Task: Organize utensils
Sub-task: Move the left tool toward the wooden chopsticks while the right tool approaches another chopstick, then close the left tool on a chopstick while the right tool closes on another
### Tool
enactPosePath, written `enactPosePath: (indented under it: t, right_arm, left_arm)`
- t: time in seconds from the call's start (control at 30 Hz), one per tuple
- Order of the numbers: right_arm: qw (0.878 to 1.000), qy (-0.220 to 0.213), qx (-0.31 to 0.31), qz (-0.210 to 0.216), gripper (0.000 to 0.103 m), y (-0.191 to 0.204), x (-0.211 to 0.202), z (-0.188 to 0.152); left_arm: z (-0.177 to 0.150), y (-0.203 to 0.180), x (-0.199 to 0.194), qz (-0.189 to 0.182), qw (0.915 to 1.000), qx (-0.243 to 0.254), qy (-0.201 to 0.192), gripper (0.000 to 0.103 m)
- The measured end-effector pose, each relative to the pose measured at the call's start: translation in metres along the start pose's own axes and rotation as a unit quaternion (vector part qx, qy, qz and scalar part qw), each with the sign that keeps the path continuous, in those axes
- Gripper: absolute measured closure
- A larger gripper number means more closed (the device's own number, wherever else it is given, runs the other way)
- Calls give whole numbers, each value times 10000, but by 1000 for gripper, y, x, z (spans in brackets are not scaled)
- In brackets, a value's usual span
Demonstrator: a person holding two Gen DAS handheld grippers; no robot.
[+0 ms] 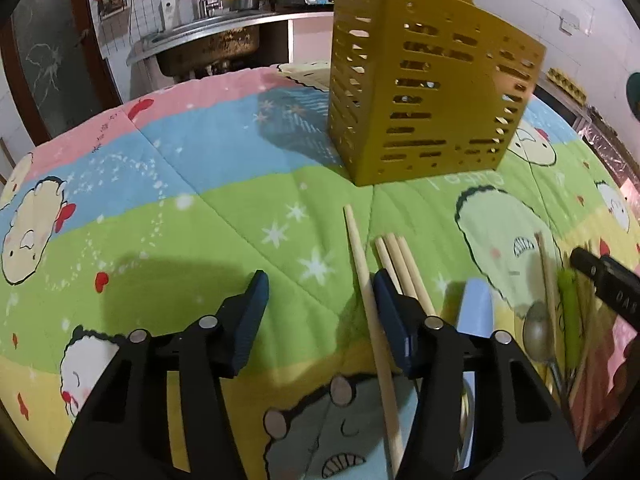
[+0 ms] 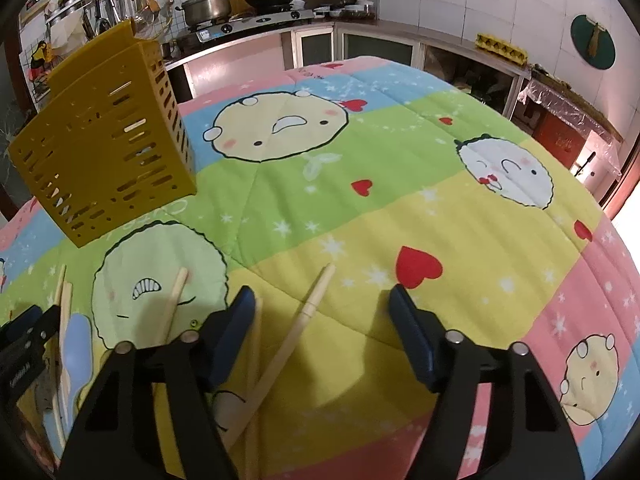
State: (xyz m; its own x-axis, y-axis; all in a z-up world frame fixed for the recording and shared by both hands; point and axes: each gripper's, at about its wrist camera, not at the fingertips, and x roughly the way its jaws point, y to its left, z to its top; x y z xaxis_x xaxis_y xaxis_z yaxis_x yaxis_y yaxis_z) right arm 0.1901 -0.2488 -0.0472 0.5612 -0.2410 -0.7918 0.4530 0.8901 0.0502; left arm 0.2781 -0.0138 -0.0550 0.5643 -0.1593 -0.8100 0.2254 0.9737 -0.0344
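Observation:
A yellow slotted utensil holder [image 1: 428,92] stands upright on the quilt-covered table; it also shows in the right wrist view [image 2: 108,140] at the left. Several wooden chopsticks [image 1: 370,292] lie in front of it. My left gripper [image 1: 320,292] is open and empty, with one chopstick lying between its jaws beside the right finger. A metal spoon [image 1: 538,334], a green utensil [image 1: 570,316] and a pale blue handle [image 1: 476,306] lie to its right. My right gripper [image 2: 322,308] is open and empty above a chopstick [image 2: 296,332] that lies between its jaws.
The table carries a colourful cartoon quilt [image 2: 400,184]. A kitchen counter with sink [image 1: 208,44], stove and pots [image 2: 208,8] runs behind. The other gripper's black tip shows at the right edge of the left wrist view [image 1: 604,276].

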Motion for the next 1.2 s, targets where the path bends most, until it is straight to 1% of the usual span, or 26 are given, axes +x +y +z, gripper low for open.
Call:
enactPosePath:
  t: [0.07, 0.1, 0.13, 0.2, 0.23, 0.33, 0.37, 0.4, 0.47, 0.5, 0.63, 0.7, 0.87, 0.93, 1.13, 1.2]
  right_arm:
    - [10000, 44, -32, 42, 49, 3, -1, 0]
    - [9999, 72, -51, 71, 51, 4, -1, 1]
    - [9999, 101, -67, 95, 56, 5, -1, 2]
    - [9997, 160, -94, 149, 63, 8, 0, 3]
    - [9995, 206, -78, 210, 68, 9, 0, 4]
    - [9988, 349, -29, 340, 79, 12, 4, 9]
    - [9986, 377, -27, 364, 83, 13, 6, 10]
    - [9984, 417, -38, 390, 85, 14, 8, 12]
    - [9982, 438, -61, 397, 89, 16, 11, 16]
    - [9982, 445, -88, 401, 89, 16, 14, 19]
    - [9978, 448, -154, 456, 91, 16, 16, 26]
    - [9976, 427, -205, 505, 91, 16, 15, 29]
    - [9971, 271, -243, 665, 95, 15, 6, 37]
    - [9970, 165, -270, 712, 96, 16, 2, 41]
    - [9946, -138, -300, 979, 96, 18, -15, 54]
    - [9934, -304, -318, 1058, 96, 19, -23, 59]
  left_arm:
    - [6, 1, 4, -32, 9999, -76, 58, 53]
    - [9, 2, 6, -48, 9999, -124, 96, 53]
    - [12, 3, 9, -49, 9998, -158, 116, 54]
    - [17, 1, 13, -8, 9998, -139, 155, 57]
    - [18, 0, 15, 6, 9998, -124, 172, 58]
    - [25, -2, 18, 28, 9996, -108, 265, 66]
    - [27, -3, 18, -10, 9995, -131, 299, 72]
    - [29, -4, 18, -51, 9994, -149, 321, 78]
    - [31, -5, 19, -113, 9991, -205, 349, 81]
    - [32, -5, 20, -124, 9991, -229, 348, 84]
    - [34, -3, 22, -128, 9989, -327, 309, 90]
    - [33, -5, 20, -107, 9991, -318, 259, 95]
    - [32, -1, 13, -121, 9990, -413, 131, 97]
    - [33, -1, 7, -120, 9991, -400, 30, 98]
    - [37, -5, -24, -102, 9982, -338, -481, 99]
    - [39, -5, -39, -82, 9967, -318, -739, 99]
